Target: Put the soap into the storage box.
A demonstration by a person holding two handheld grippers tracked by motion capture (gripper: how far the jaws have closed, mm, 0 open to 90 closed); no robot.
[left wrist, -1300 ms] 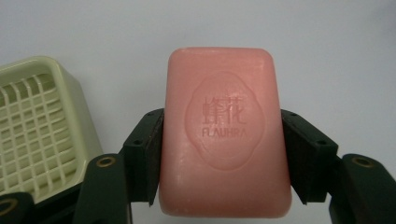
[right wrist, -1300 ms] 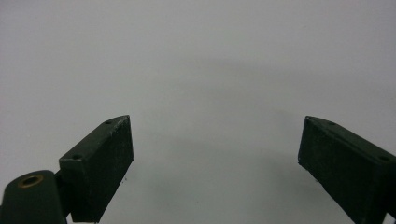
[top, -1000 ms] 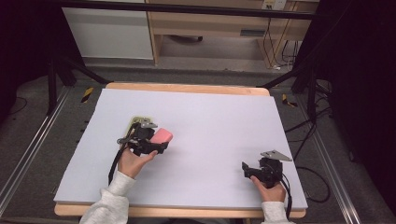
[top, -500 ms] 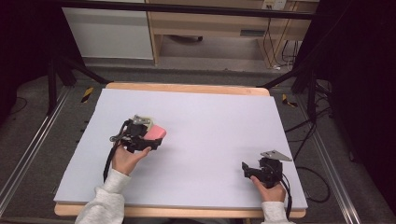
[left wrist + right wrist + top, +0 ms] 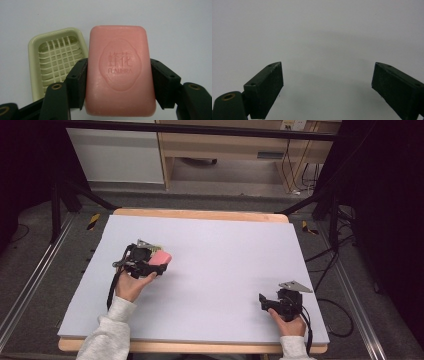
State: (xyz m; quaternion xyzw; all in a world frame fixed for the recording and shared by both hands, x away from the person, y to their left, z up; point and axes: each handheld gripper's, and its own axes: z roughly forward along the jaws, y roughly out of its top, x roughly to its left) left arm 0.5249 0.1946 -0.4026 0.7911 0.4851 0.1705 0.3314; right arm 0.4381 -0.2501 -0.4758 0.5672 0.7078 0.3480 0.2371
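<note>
Your left gripper (image 5: 159, 268) has carried the soap (image 5: 161, 257) leftward toward the dish (image 5: 56, 58), pads clamped on its long sides. It looks hard, fairly light and slick, so keep that mid-length grip. Your right gripper (image 5: 264, 301) rests near-right, jaws apart, empty.

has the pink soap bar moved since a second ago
Yes. The pink rectangular soap bar, clamped in the left gripper, has shifted slightly left, toward the white table's left edge.
</note>
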